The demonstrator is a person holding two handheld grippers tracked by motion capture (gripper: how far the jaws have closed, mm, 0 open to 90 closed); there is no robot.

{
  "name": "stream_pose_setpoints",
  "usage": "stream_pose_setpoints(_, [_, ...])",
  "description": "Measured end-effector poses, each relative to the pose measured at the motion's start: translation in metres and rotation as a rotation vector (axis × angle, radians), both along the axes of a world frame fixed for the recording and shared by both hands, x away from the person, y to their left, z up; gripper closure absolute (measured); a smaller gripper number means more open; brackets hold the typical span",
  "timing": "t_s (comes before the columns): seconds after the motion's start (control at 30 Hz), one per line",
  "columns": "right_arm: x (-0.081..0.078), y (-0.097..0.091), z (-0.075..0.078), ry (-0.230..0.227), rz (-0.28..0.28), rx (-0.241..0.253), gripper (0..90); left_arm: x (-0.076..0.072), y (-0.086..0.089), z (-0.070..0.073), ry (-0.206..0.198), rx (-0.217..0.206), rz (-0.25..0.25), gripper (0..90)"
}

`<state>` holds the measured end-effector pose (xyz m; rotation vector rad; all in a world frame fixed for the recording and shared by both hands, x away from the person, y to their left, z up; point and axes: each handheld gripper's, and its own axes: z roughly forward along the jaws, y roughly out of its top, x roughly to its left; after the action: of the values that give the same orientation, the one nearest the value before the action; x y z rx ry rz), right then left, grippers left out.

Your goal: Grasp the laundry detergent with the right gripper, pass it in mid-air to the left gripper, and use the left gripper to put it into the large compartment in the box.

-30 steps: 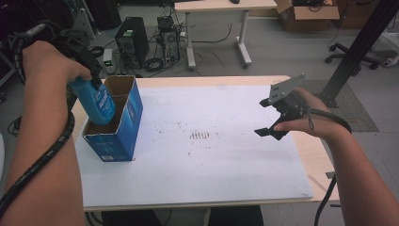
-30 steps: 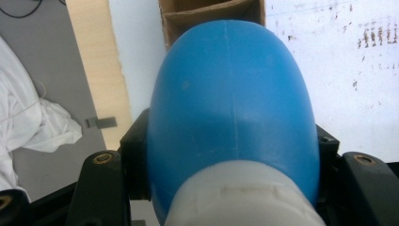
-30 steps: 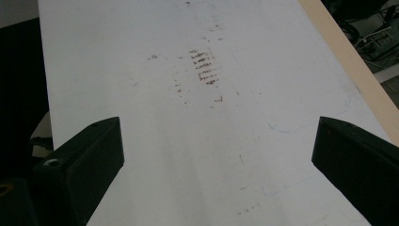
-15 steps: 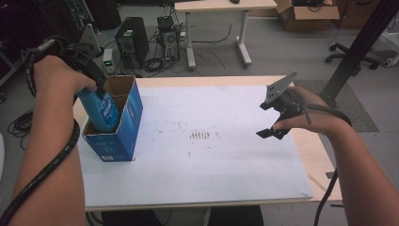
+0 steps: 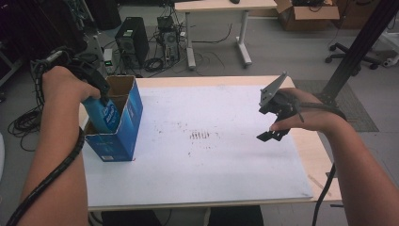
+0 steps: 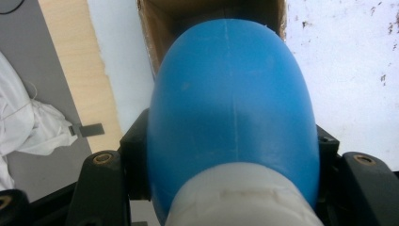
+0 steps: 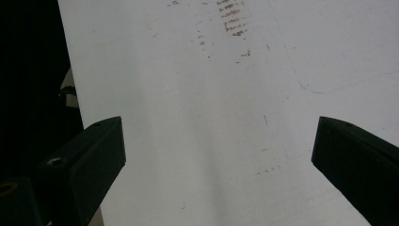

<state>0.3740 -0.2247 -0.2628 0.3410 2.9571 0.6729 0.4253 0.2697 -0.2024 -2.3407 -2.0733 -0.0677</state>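
Bottle (image 5: 104, 114), blue with a white cap, sits at about nine o'clock on the table (image 5: 197, 165) in the high view, its lower end dipping into the open top of the blue box (image 5: 123, 127). The left gripper (image 5: 96, 94) has it clamped near the cap, jaws pressed hard against both flanks. From the left gripper view the bottle (image 6: 230, 108) bulges right up the middle, white cap at six o'clock, black jaws hugging it at eight and four o'clock, and the brown cardboard mouth of the box (image 6: 155, 28) waits at twelve o'clock just beyond the bottle's far end. The bottle leans, its cap end tilted towards the person's left hand (image 5: 63, 84).

Over at three o'clock on the table, the right gripper (image 5: 270, 134) hovers above the white sheet (image 5: 211, 103), well apart from the box. In the right gripper view the gripper (image 7: 216, 155) has its jaws spread wide, one at eight o'clock and one at four o'clock, nothing between them, just white sheet with a patch of dark scuff marks (image 7: 230, 21) up at twelve o'clock. The same marks (image 5: 200, 136) lie near the sheet's centre in the high view, between box and right gripper.
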Motion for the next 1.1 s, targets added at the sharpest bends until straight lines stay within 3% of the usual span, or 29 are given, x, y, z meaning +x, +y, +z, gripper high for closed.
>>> stream_pose_setpoints(0.57, [0.0, 0.001, -0.005, 0.022, -0.002, -0.049, 3.3, 0.001, -0.003, -0.031, -0.002, 0.014, -0.02, 38.6])
stream_pose_setpoints(1.1, [-0.002, 0.0, -0.012, 0.025, -0.004, -0.028, 3.2, 0.001, -0.008, -0.054, 0.001, 0.025, -0.028, 38.5])
